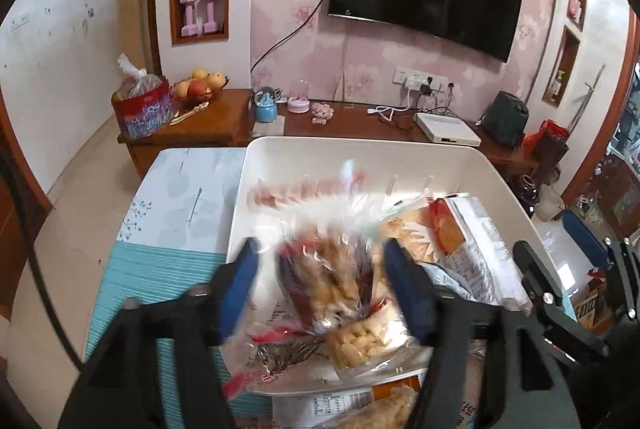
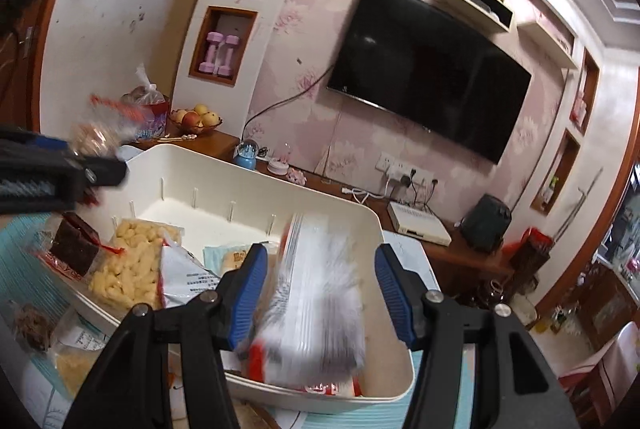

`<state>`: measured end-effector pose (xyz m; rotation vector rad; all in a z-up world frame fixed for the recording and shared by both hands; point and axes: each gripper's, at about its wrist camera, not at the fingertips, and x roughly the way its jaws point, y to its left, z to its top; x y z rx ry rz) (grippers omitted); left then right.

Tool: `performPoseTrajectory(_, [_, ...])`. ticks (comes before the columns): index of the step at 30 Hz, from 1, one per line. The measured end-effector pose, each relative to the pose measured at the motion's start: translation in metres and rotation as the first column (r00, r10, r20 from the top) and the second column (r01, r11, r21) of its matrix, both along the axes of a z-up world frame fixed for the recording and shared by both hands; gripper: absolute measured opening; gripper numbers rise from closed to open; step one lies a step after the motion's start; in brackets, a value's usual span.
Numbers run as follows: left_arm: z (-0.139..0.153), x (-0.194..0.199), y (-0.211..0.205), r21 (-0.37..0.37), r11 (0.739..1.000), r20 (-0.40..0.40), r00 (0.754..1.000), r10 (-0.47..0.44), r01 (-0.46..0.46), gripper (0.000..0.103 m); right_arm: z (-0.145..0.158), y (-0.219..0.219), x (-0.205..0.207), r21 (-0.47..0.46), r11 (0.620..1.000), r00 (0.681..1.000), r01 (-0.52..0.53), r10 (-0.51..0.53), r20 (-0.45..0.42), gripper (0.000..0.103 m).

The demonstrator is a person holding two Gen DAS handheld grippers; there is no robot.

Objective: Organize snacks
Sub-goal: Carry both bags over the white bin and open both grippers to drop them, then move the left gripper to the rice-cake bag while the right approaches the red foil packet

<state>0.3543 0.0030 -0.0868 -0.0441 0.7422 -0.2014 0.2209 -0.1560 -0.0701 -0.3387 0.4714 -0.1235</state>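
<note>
A white plastic bin (image 1: pixel 360 149) stands on the table and holds several snack packets, among them a bag of yellow puffs (image 1: pixel 360 345) and a white printed packet (image 1: pixel 476 261). Over its near left part my left gripper (image 1: pixel 320 247) is open. A clear bag of biscuits with red trim (image 1: pixel 332 269) sits blurred between the pads, free of both. In the right wrist view my right gripper (image 2: pixel 322 255) hangs over the bin's (image 2: pixel 384 229) near right corner. It is shut on a smeared white and red packet (image 2: pixel 316 289).
The bin rests on a blue patterned tablecloth (image 1: pixel 160 269). More packets lie on the table in front of the bin (image 1: pixel 360 405), (image 2: pixel 36 325). Beyond stands a wooden cabinet with a fruit bowl (image 1: pixel 198 89) and a white box (image 1: pixel 448 135), under a wall television.
</note>
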Motion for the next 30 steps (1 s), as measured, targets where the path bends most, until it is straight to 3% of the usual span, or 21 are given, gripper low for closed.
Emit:
performPoseTrajectory(4, [0.0,-0.002,0.003,0.0,1.0,0.003,1.0,0.008,-0.008,0.081,-0.001,0.002,-0.001,-0.019,1.0,1.0,0.02,-0.02,-0.012,0.057])
performPoseTrajectory(14, [0.009,-0.023,0.006,0.043,0.999,-0.019,0.999,0.028,-0.027,0.084,0.003,-0.01,-0.015,0.033,0.999,0.998,0.041,-0.039,-0.046,0.058])
performPoseTrajectory(30, [0.04,-0.105,0.015,0.045,0.999,0.003,1.0,0.006,-0.006,0.086,0.039,-0.029,-0.07,0.123,0.988,0.996,0.09,-0.088,-0.017,0.06])
